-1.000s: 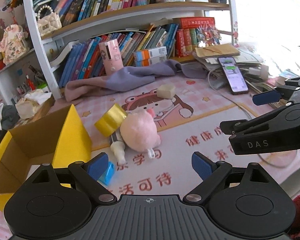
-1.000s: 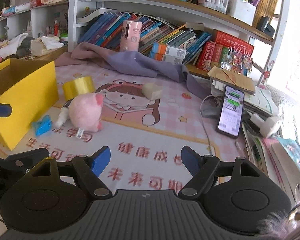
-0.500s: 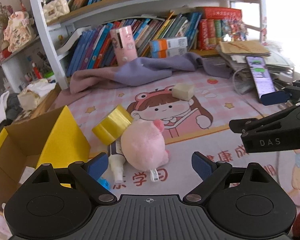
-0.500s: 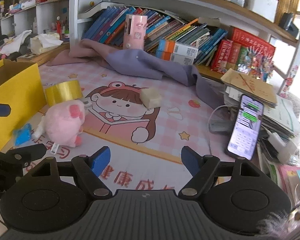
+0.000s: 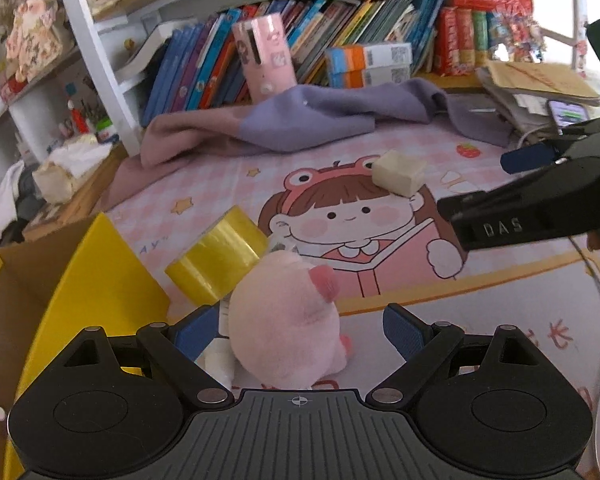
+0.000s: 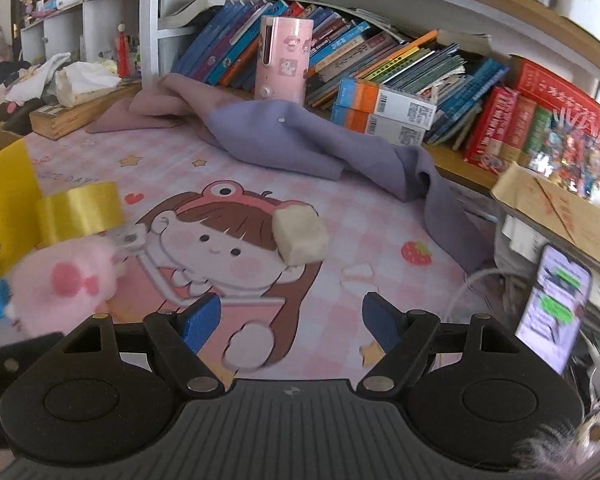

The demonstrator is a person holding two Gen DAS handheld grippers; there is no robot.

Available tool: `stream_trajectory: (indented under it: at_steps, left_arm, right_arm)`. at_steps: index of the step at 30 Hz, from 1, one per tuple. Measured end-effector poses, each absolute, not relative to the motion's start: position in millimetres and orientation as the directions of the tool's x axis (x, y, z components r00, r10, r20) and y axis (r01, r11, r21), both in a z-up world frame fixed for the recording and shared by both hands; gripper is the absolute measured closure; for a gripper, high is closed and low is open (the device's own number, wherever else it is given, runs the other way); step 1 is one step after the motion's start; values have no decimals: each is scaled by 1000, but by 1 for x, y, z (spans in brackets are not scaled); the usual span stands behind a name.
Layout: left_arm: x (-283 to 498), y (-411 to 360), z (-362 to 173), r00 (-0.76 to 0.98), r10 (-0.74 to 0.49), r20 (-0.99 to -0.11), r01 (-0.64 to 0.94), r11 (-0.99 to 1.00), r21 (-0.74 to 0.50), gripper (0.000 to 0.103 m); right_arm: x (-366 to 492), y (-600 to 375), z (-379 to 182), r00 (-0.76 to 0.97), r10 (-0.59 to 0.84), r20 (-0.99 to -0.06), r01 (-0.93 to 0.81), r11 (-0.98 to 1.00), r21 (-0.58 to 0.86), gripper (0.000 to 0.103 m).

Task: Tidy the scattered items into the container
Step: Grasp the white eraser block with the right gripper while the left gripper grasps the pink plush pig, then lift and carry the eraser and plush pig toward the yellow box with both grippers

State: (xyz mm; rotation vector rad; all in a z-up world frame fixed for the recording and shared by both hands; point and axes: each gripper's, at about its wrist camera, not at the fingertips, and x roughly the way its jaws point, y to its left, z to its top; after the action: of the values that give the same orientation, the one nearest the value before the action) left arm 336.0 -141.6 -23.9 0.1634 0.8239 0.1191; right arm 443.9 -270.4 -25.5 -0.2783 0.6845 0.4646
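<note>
The yellow cardboard box [image 5: 100, 280] stands open left of the pink plush pig [image 5: 288, 320], which the left hand-held gripper [image 5: 300, 330] brackets wide-open for grasping, while the right hand-held gripper [image 6: 290, 318], also wide, faces the cream foam block [image 6: 300, 236] beyond the pig.

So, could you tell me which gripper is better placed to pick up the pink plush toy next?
Left. The left gripper is open with the pink plush toy already between its fingers, beside the yellow box. The right gripper points toward the cream block instead.
</note>
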Motion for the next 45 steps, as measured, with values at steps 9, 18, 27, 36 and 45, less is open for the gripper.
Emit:
stream_trajectory:
  at_steps: [9,18,27,36,45]
  left_arm:
    - [358,-132,-43,596,188,-781,-144,981,127,12]
    - [373,-129,-52,557,229,-799,-190,971,146,26]
    - [375,-126,-52,549,228,-804,-213,968,129,42]
    - [361,-126,-40,561,195,-805,-203,975,95,45]
    - [333,-133,-26,593,98,-799,-127,992,27,46]
  right_arm:
    - [508,-252,-52,643,326,-693,-544,831,-114,29]
    - [551,-236,-68,603,353,-715,-590,801,-102,31]
    - [565,-230,-78,572,383,-726,-614,786,-69,59]
    - [552,-240,-68,559,413,-719,-615,788,-25,66]
    - [513,-250,-45,548,454,-703,-626,780,16,67]
